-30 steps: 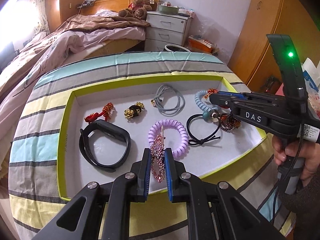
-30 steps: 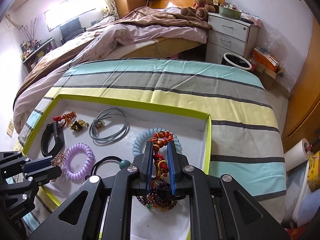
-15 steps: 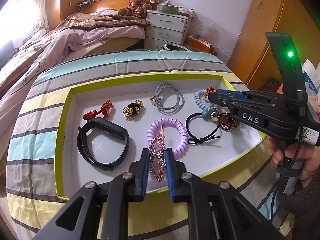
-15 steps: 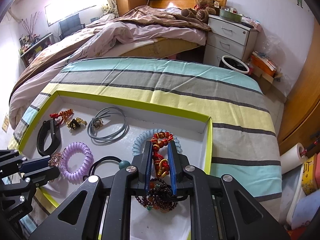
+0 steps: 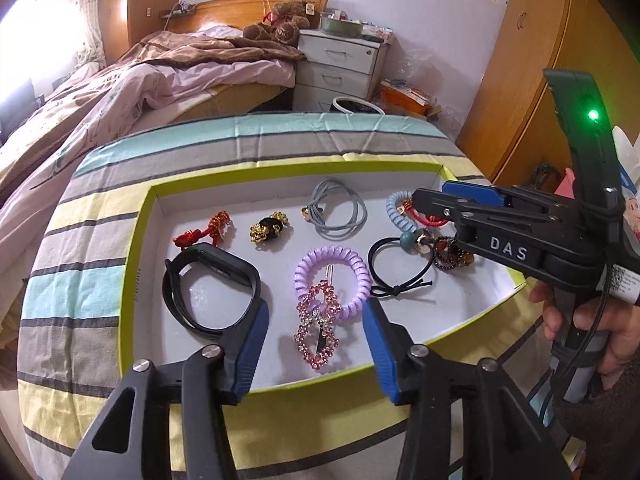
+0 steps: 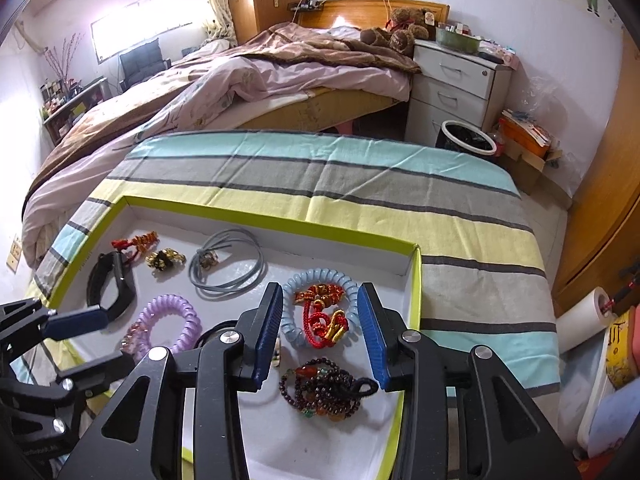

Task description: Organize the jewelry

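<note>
A white tray with a lime rim [image 5: 132, 264] [image 6: 280, 220] holds the jewelry. My left gripper [image 5: 316, 340] [image 6: 96, 344] has its jaws opening. A pink rhinestone hair clip [image 5: 318, 320] lies flat between them, untouched, partly over a purple spiral hair tie [image 5: 332, 276] [image 6: 168, 320]. My right gripper [image 6: 320, 328] [image 5: 436, 200] is also opening. Between its pads a red cord charm [image 6: 324, 312] rests free inside a light blue spiral tie [image 6: 320, 280] [image 5: 396, 208]. A dark bead bracelet [image 6: 328, 388] [image 5: 452, 256] lies just below.
Also in the tray are a black wristband [image 5: 212, 292], a red knot charm [image 5: 204, 232], a gold-and-black charm [image 5: 268, 230], grey hair ties [image 5: 340, 212] and a black hair tie [image 5: 400, 268]. A striped cloth [image 6: 360, 184] covers the table. Behind it stand a bed [image 6: 260, 80], nightstand [image 6: 460, 84] and bin [image 6: 464, 140].
Both grippers opened. The left one let go of the pink hair clip, which now lies flat. The right one released the red cord charm onto the blue spiral tie.
</note>
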The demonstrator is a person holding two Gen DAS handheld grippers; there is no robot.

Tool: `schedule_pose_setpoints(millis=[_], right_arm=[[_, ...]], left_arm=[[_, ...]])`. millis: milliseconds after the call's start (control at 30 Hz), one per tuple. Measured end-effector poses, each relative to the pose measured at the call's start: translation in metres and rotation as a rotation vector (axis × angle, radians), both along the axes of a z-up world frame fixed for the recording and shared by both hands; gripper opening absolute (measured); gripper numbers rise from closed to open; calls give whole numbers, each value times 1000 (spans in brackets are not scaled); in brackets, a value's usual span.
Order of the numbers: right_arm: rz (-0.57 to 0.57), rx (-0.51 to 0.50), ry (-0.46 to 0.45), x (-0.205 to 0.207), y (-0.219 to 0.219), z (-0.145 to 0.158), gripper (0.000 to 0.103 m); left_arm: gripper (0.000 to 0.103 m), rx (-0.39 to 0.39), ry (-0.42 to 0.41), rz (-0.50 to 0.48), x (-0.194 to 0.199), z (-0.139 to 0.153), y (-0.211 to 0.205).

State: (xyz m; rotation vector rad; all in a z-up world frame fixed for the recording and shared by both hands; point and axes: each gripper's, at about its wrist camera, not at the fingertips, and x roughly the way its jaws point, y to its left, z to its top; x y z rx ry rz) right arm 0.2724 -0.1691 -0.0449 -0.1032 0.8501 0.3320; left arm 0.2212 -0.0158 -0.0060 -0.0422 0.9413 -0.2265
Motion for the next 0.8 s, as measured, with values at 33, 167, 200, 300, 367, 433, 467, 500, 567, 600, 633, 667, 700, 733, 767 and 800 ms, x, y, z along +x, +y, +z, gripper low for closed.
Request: schedule_pose_setpoints(millis=[33,167,200,300,367,433,467,500,567,600,633,667,700,733,767,800], right_arm=[[-2,1,-7,-3,0,3,40],[-18,19,-62,-24,-2,18,41],[-27,28,-74,-31,-3,22,41],[-62,42,-110,-50,-6,30,41],[-82,57,-122,-64,-8,33,41],[-86,65,-130,-77,-8,35,41],[-90,62,-139,-84,-7,36,41],[-97,54,-150,-92,-6,37,41],[-100,48,-167,-104,-5,40,41],[-107,51,-173,-111,-4,41,41],[-114,52,-183,-117,-3,42,41],[-120,51,-192,-123,-2,42,41],[-121,48,-192,-127,-1,42,41],[-125,49,-191,-133,1,43,41],[-125,57,-193,-137,0,44,41],[-122,64,-193,-140,1,44,41]], left_arm=[[49,9,-8,4,-2,3,-1],[49,19,-41,18,-15,11,-5],[49,24,-50,31,-18,13,-5],[49,48,-85,71,-29,22,-4],[49,52,-95,96,-37,26,-2],[49,71,-106,114,-44,29,0],[49,80,-115,125,-49,30,0],[49,85,-122,130,-54,31,1],[49,89,-130,152,-61,32,3],[49,88,-138,164,-66,33,4],[49,81,-141,170,-70,33,6],[49,75,-139,174,-73,33,7],[49,71,-137,177,-75,33,8],[49,65,-134,184,-78,33,10],[49,64,-136,188,-79,34,10],[49,65,-142,190,-83,35,11]])
